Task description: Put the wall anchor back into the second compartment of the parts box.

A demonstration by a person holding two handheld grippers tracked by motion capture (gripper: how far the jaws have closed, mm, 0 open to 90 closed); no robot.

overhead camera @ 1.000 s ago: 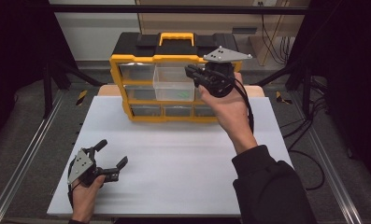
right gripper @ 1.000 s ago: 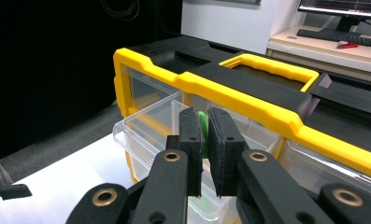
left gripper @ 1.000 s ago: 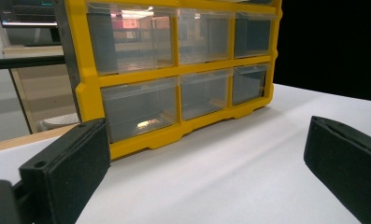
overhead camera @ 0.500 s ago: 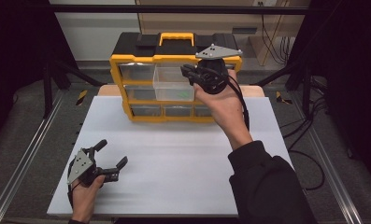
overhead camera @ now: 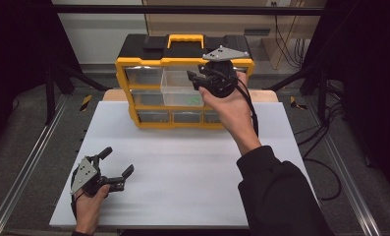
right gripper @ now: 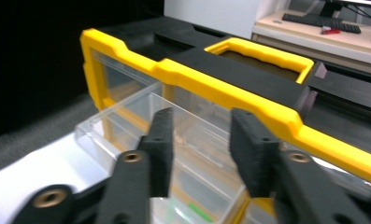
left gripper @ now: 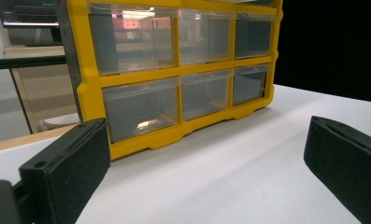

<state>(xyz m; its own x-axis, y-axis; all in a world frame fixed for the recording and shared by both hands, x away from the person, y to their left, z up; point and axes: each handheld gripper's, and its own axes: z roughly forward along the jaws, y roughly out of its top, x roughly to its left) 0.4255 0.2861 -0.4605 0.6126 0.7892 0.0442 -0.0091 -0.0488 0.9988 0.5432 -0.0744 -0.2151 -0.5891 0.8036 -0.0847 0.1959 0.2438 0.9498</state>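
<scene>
A yellow and black plastic organiser cabinet with clear drawers stands at the far edge of the white tabletop, its yellow carry handle on top. One clear plastic drawer in the middle of the upper row is pulled well out toward the person, so its open top can be reached from above; a small green item lies in its bottom near the front right corner.

The right tongs hover just above the drawer's right part, beside the cabinet's top edge. In the right gripper view the jaws stand partly apart, having just been opening, with nothing between the pads; through the gap I see the drawer's clear wall and the green item below. I judge the hand has let go of the drawer and is placed to go in for what lies inside.

The left tongs rest low on the near left of the tabletop, well apart from the cabinet, jaws wide and empty, pointed at the cabinet's lower drawers, seemingly parked out of the way
</scene>
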